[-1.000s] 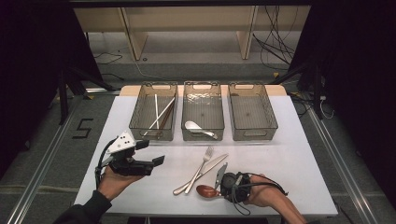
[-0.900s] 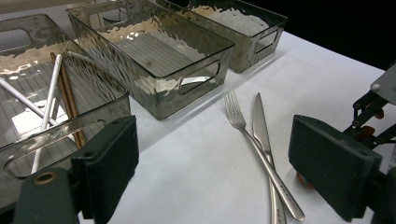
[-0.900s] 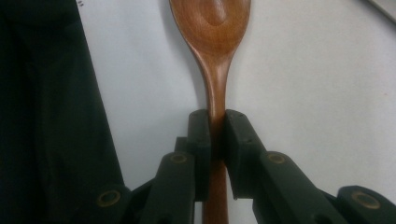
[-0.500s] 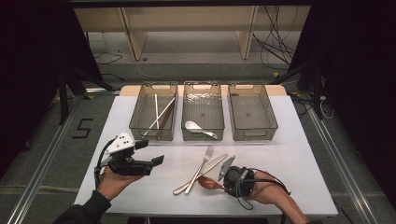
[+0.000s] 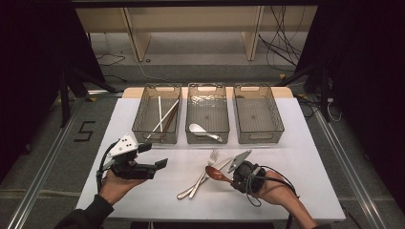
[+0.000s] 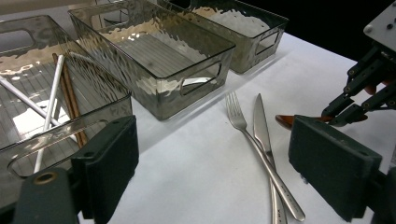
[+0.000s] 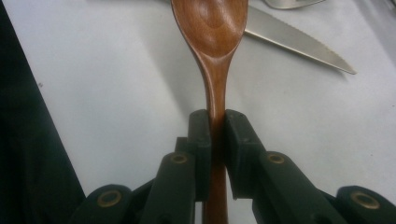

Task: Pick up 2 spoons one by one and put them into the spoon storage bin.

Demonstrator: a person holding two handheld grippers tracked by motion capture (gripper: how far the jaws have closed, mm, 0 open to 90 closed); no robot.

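The right gripper [image 7: 215, 126] has its jaws clamped tight on the handle of a wooden spoon [image 7: 212, 28], pads pressing it from both sides, with the bowl sticking out past the tips. From above, that gripper [image 5: 232, 177] sits near the front edge of the table [image 5: 310, 162], a bit right of the middle, and the spoon [image 5: 216, 173] pokes out of it toward the left, right by a fork [image 5: 206, 168] and a knife [image 5: 193, 188] that lie crossed on the white top. In the right gripper view the knife's serrated blade [image 7: 299, 44] lies just beyond the spoon bowl. The left gripper [image 5: 153, 155] is held over the front left part of the table, jaws spread wide with nothing between them; its own view looks past both pads at the fork [image 6: 243, 126] and knife [image 6: 261, 130], with the other gripper [image 6: 369, 84] at the right. Along the back edge sit three clear bins in a row: the left bin [image 5: 141, 126] holds chopsticks [image 5: 162, 117], the middle bin [image 5: 207, 138] holds a white spoon [image 5: 200, 130], and the right bin [image 5: 277, 129] looks bare inside.
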